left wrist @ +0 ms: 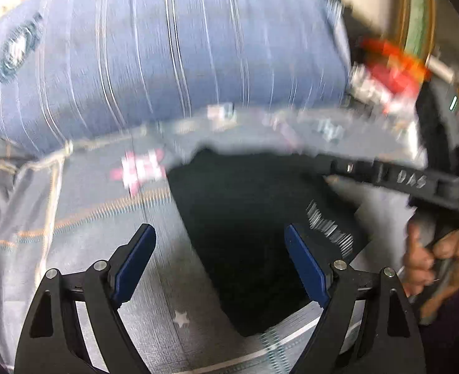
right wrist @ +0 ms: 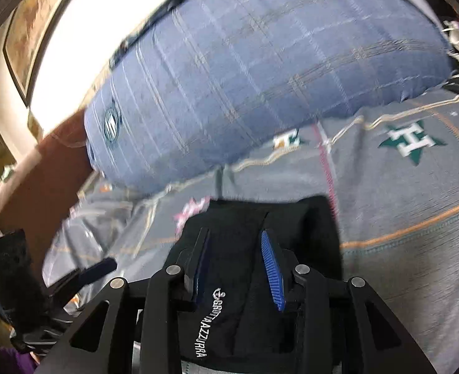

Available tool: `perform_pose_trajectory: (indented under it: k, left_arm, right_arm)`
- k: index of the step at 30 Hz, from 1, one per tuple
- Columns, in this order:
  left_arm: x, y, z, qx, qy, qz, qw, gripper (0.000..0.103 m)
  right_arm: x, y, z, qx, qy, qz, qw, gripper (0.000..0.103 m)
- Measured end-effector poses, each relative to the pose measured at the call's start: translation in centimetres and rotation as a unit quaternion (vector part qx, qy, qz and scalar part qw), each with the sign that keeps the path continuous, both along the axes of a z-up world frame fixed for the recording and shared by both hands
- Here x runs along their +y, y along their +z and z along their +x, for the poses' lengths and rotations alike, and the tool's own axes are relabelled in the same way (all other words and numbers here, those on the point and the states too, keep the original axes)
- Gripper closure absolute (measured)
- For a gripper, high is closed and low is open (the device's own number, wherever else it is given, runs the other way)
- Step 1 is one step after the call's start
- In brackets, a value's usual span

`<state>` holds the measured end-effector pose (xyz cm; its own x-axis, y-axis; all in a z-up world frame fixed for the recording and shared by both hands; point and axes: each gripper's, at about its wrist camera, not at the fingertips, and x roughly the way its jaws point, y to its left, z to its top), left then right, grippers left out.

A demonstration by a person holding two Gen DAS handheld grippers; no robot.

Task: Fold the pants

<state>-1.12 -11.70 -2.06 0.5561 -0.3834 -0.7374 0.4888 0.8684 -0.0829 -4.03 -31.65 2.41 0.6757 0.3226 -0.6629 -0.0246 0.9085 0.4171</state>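
The black pants (left wrist: 245,237) lie on a grey bedspread (left wrist: 104,205). In the left wrist view my left gripper (left wrist: 220,233) is open wide above them, empty, with the pants' edge between its blue pads. In the right wrist view the pants (right wrist: 291,218) show white lettering and sit bunched between the fingers of my right gripper (right wrist: 234,237), whose jaws stand partly open around the cloth. The right gripper also shows at the right in the left wrist view (left wrist: 369,168), held by a hand. The left gripper shows at lower left in the right wrist view (right wrist: 101,265).
A large blue plaid pillow (left wrist: 167,53) lies just beyond the pants, also in the right wrist view (right wrist: 260,71). The bedspread (right wrist: 400,193) carries star logos. Red and white clutter (left wrist: 388,74) sits at the far right. A framed picture (right wrist: 26,31) hangs on the wall.
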Motion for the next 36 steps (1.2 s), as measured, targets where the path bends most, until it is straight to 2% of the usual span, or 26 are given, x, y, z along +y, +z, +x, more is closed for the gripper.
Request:
perform_pose_trajectory:
  k: [2,3,4,6,8,10,12,14,18,22,26,28,30,31,33,36]
  left_arm:
    - [-1.0,-3.0,1.3,0.06,0.009,0.042,0.9973,0.016]
    - [-0.8,-3.8,1.7,0.081,0.017,0.025,0.9963,0.015]
    - [-0.4,-3.7,1.8,0.087,0.025,0.009,0.9959,0.012]
    - [0.1,-3.4,2.0,0.103,0.022,0.001,0.9944,0.012]
    - [0.8,-2.6,2.1,0.101,0.027,-0.008,0.9945,0.012]
    - [1.7,-1.5,2.1,0.078,0.043,-0.011,0.996,0.012]
    - [2.1,-1.2,2.7,0.07,0.054,-0.012,0.996,0.012]
    - [2.3,-1.4,3.3,0.085,0.056,-0.018,0.9946,0.012]
    - [2.2,-2.6,4.6,0.13,0.051,-0.031,0.9897,0.012]
    - [1.6,-3.1,5.1,0.152,0.025,-0.059,0.9864,0.012]
    - [1.0,-3.5,5.6,0.178,-0.008,-0.083,0.9805,0.012]
    - [0.9,-3.2,5.7,0.177,-0.016,-0.091,0.9798,0.013]
    - [0.7,-2.9,5.8,0.172,-0.018,-0.09,0.9808,0.018]
    - [0.5,-2.8,5.7,0.169,-0.021,-0.09,0.9813,0.024]
    - [0.3,-2.4,5.4,0.159,-0.025,-0.085,0.9833,0.03]
    - [0.0,-2.2,5.0,0.143,-0.028,-0.079,0.9861,0.034]
  right_arm:
    - [0.8,-2.6,1.6,0.067,-0.003,-0.019,0.998,0.07]
    - [0.6,-3.3,1.6,0.079,-0.003,-0.014,0.997,0.07]
    - [0.4,-3.3,1.5,0.072,-0.003,-0.011,0.997,0.07]
    - [0.0,-2.4,1.2,0.065,0.006,-0.003,0.998,0.07]
    - [-0.9,-2.0,0.9,0.063,-0.002,0.015,0.998,0.069]
    - [-2.7,-1.4,0.4,0.059,-0.022,0.032,0.997,0.063]
    - [-4.2,-1.1,-0.2,0.054,-0.052,0.038,0.996,0.049]
    - [-5.7,-1.0,-0.3,0.059,-0.078,0.052,0.994,0.042]
    - [-7.7,-2.8,0.1,0.1,-0.085,0.096,0.987,0.041]
    - [-8.2,-4.5,0.9,0.132,-0.08,0.12,0.981,0.041]
    - [-7.9,-5.1,1.4,0.131,-0.064,0.146,0.978,0.04]
    - [-7.2,-4.8,1.4,0.128,-0.06,0.13,0.981,0.04]
    - [-6.6,-4.2,1.2,0.117,-0.048,0.11,0.986,0.043]
    - [-6.3,-4.0,1.1,0.113,-0.04,0.105,0.987,0.045]
    - [-5.6,-3.6,1.0,0.113,-0.024,0.087,0.99,0.066]
    - [-5.1,-3.6,0.9,0.115,-0.022,0.066,0.991,0.07]
